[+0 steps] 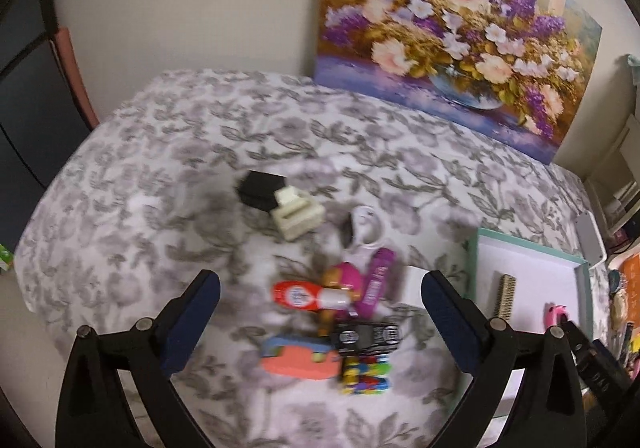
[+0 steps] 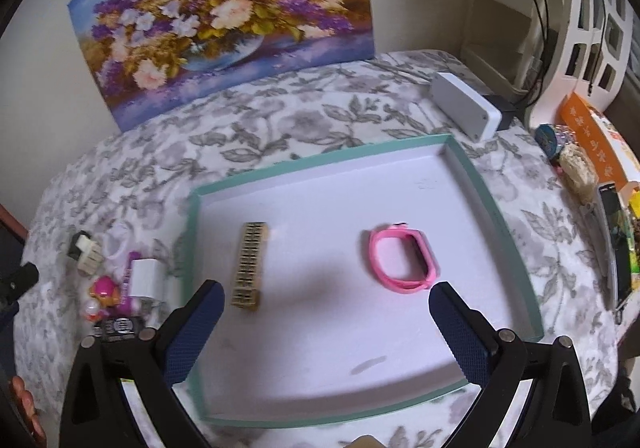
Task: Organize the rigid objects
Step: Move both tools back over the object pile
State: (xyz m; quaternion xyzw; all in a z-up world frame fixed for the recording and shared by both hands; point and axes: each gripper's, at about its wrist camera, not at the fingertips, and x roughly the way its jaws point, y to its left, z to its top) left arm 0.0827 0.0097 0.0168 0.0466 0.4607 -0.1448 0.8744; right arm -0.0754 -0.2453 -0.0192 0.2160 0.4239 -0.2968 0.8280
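My left gripper [image 1: 320, 292] is open and empty, hovering above a pile of small objects on the floral cloth: a red-and-white tube [image 1: 298, 294], a pink toy figure [image 1: 342, 278], a purple tube [image 1: 378, 282], a black box [image 1: 368, 336], an orange-and-blue toy [image 1: 298, 358], a colourful block [image 1: 366, 374], a cream block [image 1: 298, 217] and a black block [image 1: 260, 187]. My right gripper [image 2: 322, 292] is open and empty above the teal-rimmed white tray [image 2: 320, 161]. In the tray lie a patterned stick [image 2: 248, 266] and a pink watch band [image 2: 402, 258].
A flower painting [image 2: 224, 15] leans on the wall behind the table. A white box [image 2: 466, 109] sits beyond the tray. Packets, a phone and an orange box [image 2: 592, 135] crowd the right edge. White shelving [image 2: 592, 7] stands at the far right.
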